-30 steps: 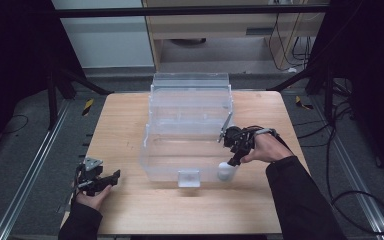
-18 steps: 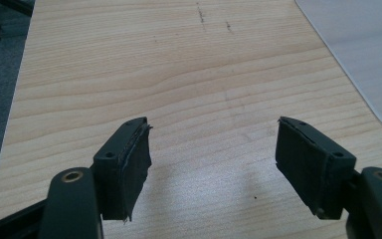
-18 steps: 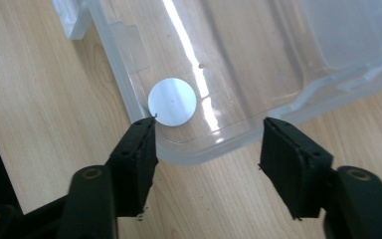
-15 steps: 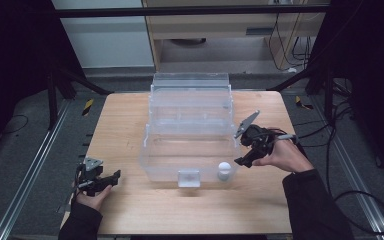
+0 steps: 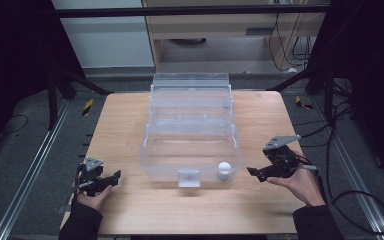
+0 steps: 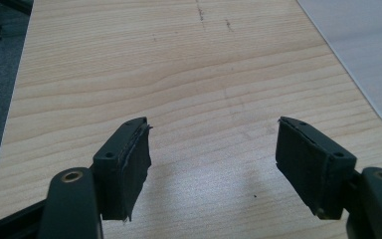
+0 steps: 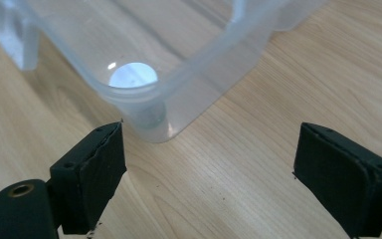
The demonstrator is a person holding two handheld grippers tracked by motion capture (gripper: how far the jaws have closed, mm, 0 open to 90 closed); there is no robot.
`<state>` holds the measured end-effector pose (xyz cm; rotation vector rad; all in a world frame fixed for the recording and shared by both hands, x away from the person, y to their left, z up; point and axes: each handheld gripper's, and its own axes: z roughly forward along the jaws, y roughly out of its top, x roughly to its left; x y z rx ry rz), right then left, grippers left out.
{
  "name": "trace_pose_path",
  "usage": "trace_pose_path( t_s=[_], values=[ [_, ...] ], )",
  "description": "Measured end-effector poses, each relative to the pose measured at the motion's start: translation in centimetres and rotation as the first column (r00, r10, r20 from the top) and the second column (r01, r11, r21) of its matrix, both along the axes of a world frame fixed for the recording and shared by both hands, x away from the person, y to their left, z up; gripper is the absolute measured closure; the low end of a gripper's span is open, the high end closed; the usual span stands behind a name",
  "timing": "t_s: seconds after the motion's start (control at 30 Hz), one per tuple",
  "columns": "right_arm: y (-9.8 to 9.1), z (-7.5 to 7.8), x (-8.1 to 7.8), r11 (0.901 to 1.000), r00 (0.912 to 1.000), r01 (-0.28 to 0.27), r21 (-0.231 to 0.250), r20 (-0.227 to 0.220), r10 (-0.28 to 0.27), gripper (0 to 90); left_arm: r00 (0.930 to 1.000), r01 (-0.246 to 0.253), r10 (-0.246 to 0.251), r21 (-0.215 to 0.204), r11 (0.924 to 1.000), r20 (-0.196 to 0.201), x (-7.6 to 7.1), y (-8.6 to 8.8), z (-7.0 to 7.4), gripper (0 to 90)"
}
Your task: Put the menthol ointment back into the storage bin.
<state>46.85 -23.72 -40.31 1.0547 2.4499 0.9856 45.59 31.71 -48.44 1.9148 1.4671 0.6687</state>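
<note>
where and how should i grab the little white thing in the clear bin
Grip the small white object by its rounded top, coming straight down through the open top of the clear bin. It stands upright in the near right corner, tight to the walls, so a sideways approach looks blocked. The right gripper, open beside that corner, seems best placed.

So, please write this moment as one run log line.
right gripper: jaws just opened, empty, beside box | white ball: inside clear box, front right corner | left gripper: open, empty, over table
</note>
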Motion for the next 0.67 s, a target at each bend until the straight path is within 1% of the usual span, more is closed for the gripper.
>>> trace_pose_path(
  t_s=[0.03, 0.1, 0.13, 0.2, 0.23, 0.3, 0.37, 0.4, 0.43, 0.5, 0.53, 0.57, 0.6, 0.67],
  values=[
    [-0.3, -0.3, -0.1, 0.9995, 0.9997, 0.024, 0.021, 0.002, -0.024, 13.2, 1.0, -0.001, 0.001, -0.001, 1.0, 0.001, 0.0, 0.0, 0.0, 29.1],
    [-1.1, -1.2, -0.3, 0.9946, 0.9968, 0.079, 0.067, 0.001, -0.079, 13.2, 1.0, -0.001, 0.001, 0.0, 1.0, 0.001, 0.0, 0.0, 0.0, 29.1],
    [-1.5, -1.7, -0.4, 0.9908, 0.9943, 0.106, 0.084, 0.008, -0.107, 13.0, 1.0, -0.001, 0.001, 0.0, 1.0, 0.002, 0.0, 0.0, 0.0, 29.0],
    [-2.2, -2.7, -0.5, 0.9805, 0.9874, 0.157, 0.117, -0.003, -0.158, 13.0, 1.0, -0.002, 0.002, 0.002, 1.0, 0.004, 0.0, 0.0, 0.0, 29.0],
    [-2.5, -3.1, -0.5, 0.9782, 0.9857, 0.167, 0.123, 0.001, -0.169, 13.0, 1.0, -0.002, 0.002, 0.002, 1.0, 0.006, 0.0, 0.0, 0.0, 29.0],
    [-3.2, -4.4, -0.5, 0.9671, 0.9758, 0.216, 0.135, 0.007, -0.219, 12.4, 0.9999, -0.003, 0.003, 0.005, 1.0, 0.01, 0.0, 0.1, 0.0, 28.7],
    [-3.8, -5.0, -0.4, 0.961, 0.9682, 0.246, 0.126, 0.013, -0.25, 11.1, 0.9999, -0.004, 0.004, 0.004, 1.0, 0.013, 0.0, 0.1, 0.0, 28.6],
    [-4.2, -5.3, -0.4, 0.9552, 0.9623, 0.266, 0.129, 0.02, -0.271, 11.1, 0.9999, -0.003, 0.003, 0.002, 1.0, 0.015, -0.1, 0.1, 0.0, 28.5],
    [-4.6, -5.7, -0.4, 0.9471, 0.9554, 0.289, 0.14, 0.021, -0.294, 11.1, 0.9999, -0.003, 0.003, 0.002, 1.0, 0.016, -0.1, 0.1, 0.0, 28.5],
    [-5.2, -6.3, -0.3, 0.9349, 0.9456, 0.317, 0.16, 0.023, -0.324, 11.1, 0.9998, -0.004, 0.004, 0.001, 1.0, 0.018, 0.0, 0.1, 0.0, 28.5],
    [-5.6, -6.7, -0.3, 0.9256, 0.937, 0.34, 0.167, 0.026, -0.348, 11.0, 0.9998, -0.003, 0.003, 0.002, 1.0, 0.018, 0.0, 0.1, 0.0, 28.2],
    [-5.8, -7.0, -0.4, 0.9207, 0.9315, 0.353, 0.165, 0.028, -0.363, 10.5, 0.9998, -0.003, 0.003, 0.001, 1.0, 0.02, 0.0, 0.1, 0.0, 27.9],
    [-6.0, -7.1, -0.4, 0.9197, 0.9292, 0.358, 0.161, 0.035, -0.368, 9.9, 0.9998, 0.0, 0.0, 0.004, 1.0, 0.022, 0.0, 0.0, 0.0, 27.8],
    [-6.3, -7.5, -0.5, 0.9134, 0.9243, 0.369, 0.172, 0.036, -0.38, 8.8, 0.9998, 0.0, 0.0, 0.008, 1.0, 0.022, 0.1, 0.1, -0.1, 27.4]
  ],
)
